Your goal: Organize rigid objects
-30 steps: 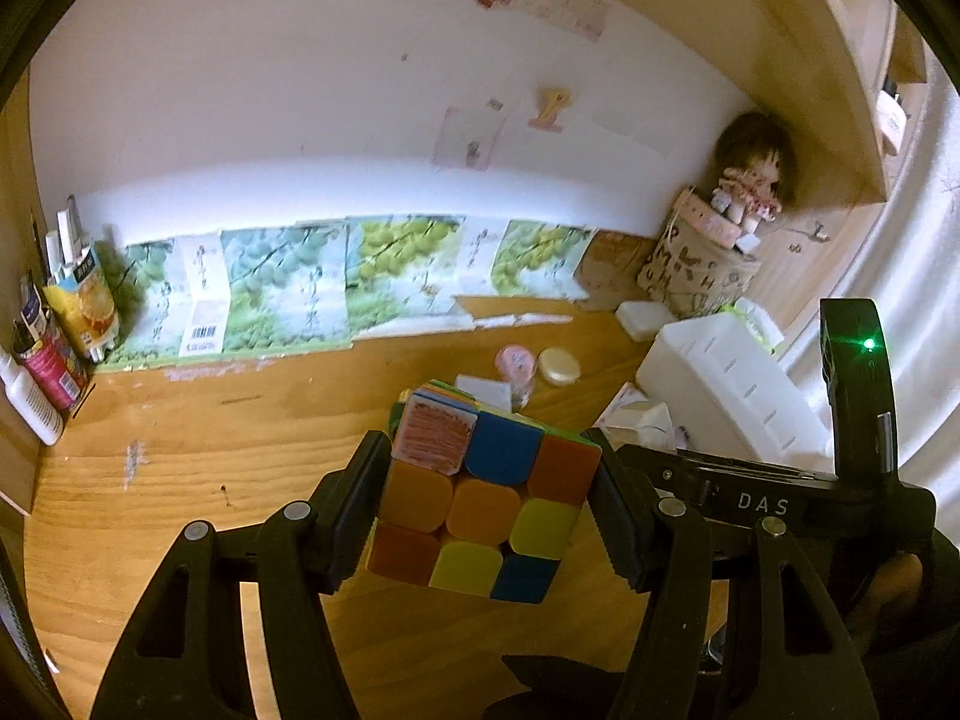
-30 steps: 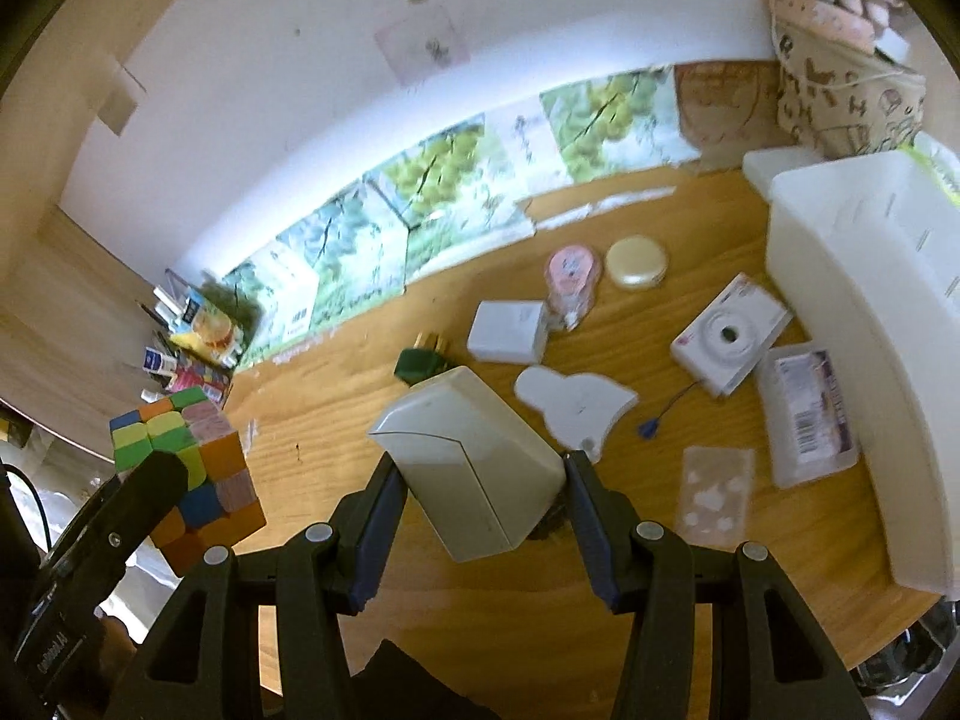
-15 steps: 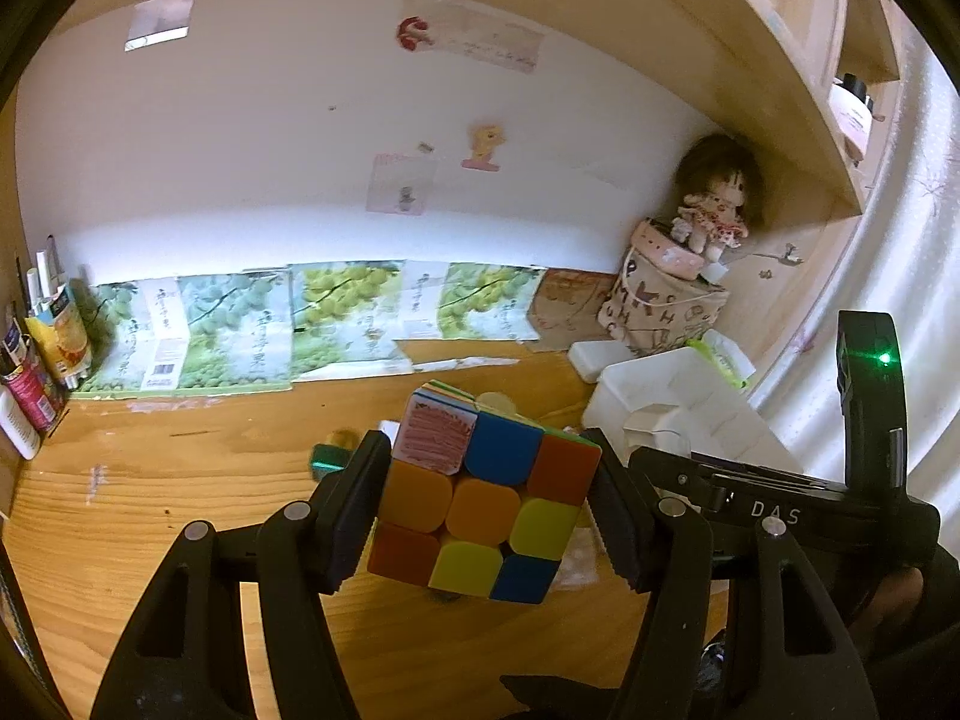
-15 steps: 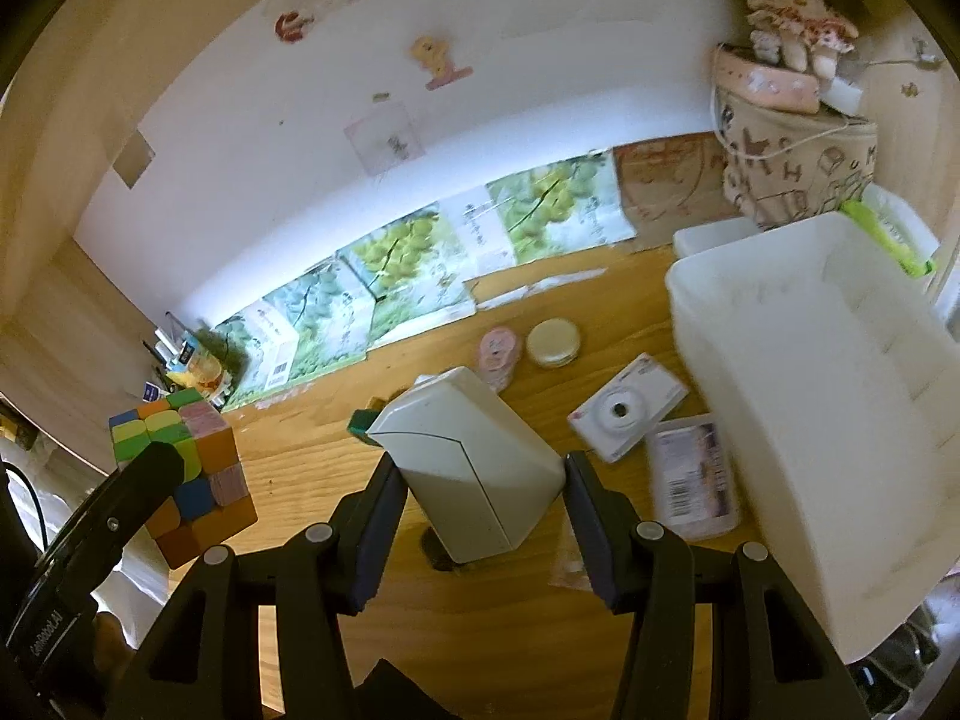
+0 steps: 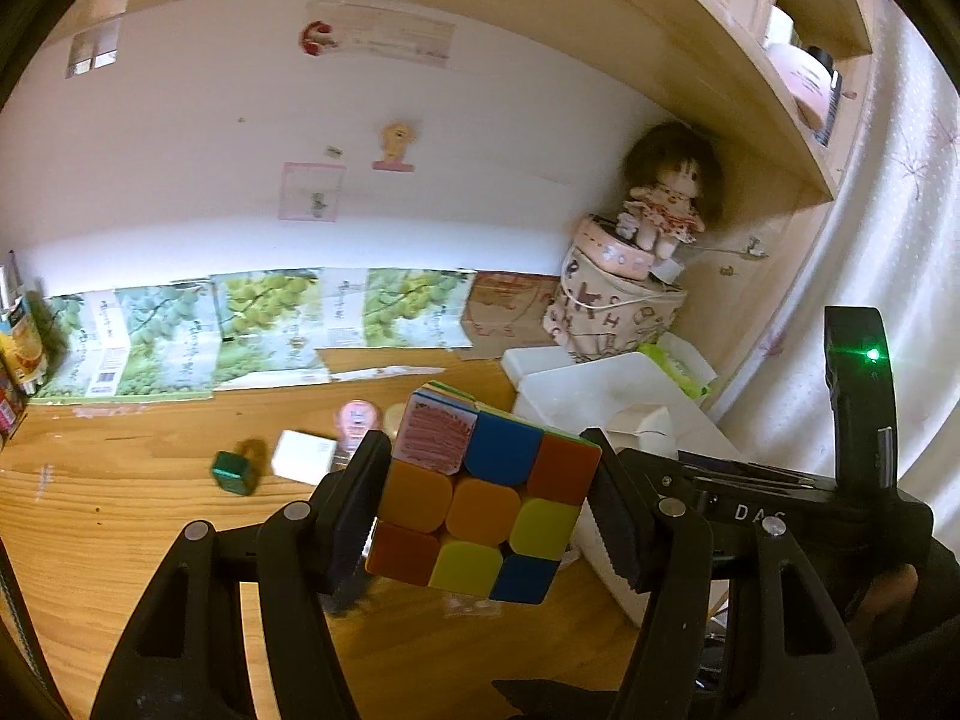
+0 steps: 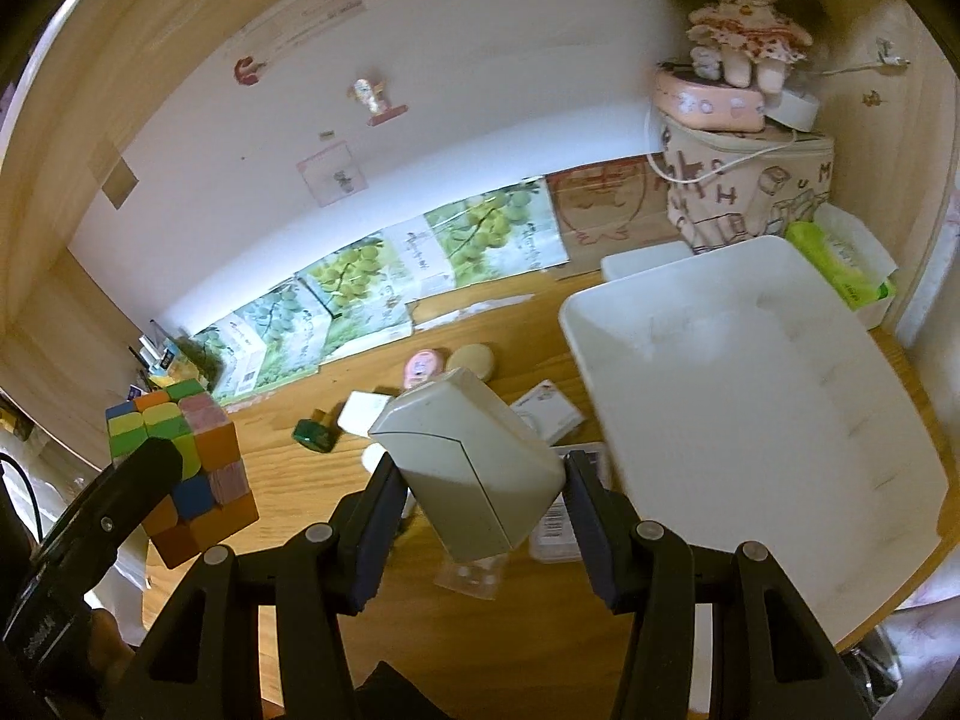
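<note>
My left gripper (image 5: 489,504) is shut on a multicoloured puzzle cube (image 5: 480,498), held above the wooden desk (image 5: 120,516). The same cube (image 6: 186,468) shows at the left of the right wrist view. My right gripper (image 6: 480,492) is shut on a cream-white angular box (image 6: 474,468), also off the desk. An empty white plastic bin (image 6: 750,396) stands just to the right of that box. Left on the desk are a small green block (image 6: 312,433), a white square box (image 6: 362,412), a pink round case (image 6: 424,365) and a cream round case (image 6: 472,360).
A white toy camera (image 6: 549,417), a clear packet (image 6: 555,531) and a small plastic sheet (image 6: 471,576) lie under the right gripper. A patterned bag (image 6: 750,192) with a doll (image 6: 741,18) fills the back right corner. Flattened cartons (image 5: 252,324) lean on the wall. Bottles (image 5: 18,354) stand at far left.
Both grippers have travelled right across the desk and risen a little, each keeping its object. The white bin now lies much closer and larger in both views.
</note>
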`<state>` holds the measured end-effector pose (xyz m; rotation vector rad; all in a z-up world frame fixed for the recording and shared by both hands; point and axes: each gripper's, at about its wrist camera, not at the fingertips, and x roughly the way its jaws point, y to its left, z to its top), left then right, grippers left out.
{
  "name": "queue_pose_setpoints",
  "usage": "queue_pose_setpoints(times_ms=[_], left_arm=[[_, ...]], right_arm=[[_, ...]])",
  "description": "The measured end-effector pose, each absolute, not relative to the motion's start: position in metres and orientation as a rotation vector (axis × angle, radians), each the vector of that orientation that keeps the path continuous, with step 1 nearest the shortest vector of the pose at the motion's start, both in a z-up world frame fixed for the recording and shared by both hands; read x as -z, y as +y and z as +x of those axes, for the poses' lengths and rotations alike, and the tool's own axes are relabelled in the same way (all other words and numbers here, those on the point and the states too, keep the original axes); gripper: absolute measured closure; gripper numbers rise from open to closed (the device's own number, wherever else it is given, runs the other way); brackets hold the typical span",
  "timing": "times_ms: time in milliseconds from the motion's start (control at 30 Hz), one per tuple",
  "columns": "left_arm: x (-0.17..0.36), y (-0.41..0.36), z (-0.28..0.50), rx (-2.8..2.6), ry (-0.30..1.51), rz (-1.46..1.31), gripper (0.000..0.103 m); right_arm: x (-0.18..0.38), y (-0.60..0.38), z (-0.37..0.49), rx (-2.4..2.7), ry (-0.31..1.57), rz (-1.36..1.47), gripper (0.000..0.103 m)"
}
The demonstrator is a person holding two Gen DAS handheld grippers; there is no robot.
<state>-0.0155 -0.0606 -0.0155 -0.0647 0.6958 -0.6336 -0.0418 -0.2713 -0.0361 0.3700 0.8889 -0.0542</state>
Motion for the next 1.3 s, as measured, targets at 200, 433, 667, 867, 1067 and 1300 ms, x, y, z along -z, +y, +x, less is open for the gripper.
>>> queue_pose_setpoints(times_ms=[200,433,667,867,1067,1300], left_arm=[[0.017,-0.094,-0.019,0.65,0.69,-0.062,0.036],[0.019,-0.132,-0.021,0.675,0.684,-0.068,0.036],[0.026,-0.166,-0.021,0.715,0.679,-0.079,0.046],[0.026,-0.19,-0.022,0.777,0.657,-0.077,0.054],[0.027,-0.201,-0.021,0.777,0.669,-0.071,0.054],[0.033,-0.2,-0.022,0.74,0.699,-0.076,0.054]], right_arm=[[0.036,-0.302,-0.045,0.059,0.897,0.357,0.049],[0.04,-0.342,-0.045,0.077,0.921,0.34,0.049],[0.048,-0.379,-0.047,0.113,0.956,0.329,0.049],[0.059,-0.407,-0.05,0.151,0.992,0.343,0.049],[0.07,-0.425,-0.049,0.179,1.051,0.378,0.049],[0.086,-0.43,-0.044,0.169,1.121,0.408,0.049]])
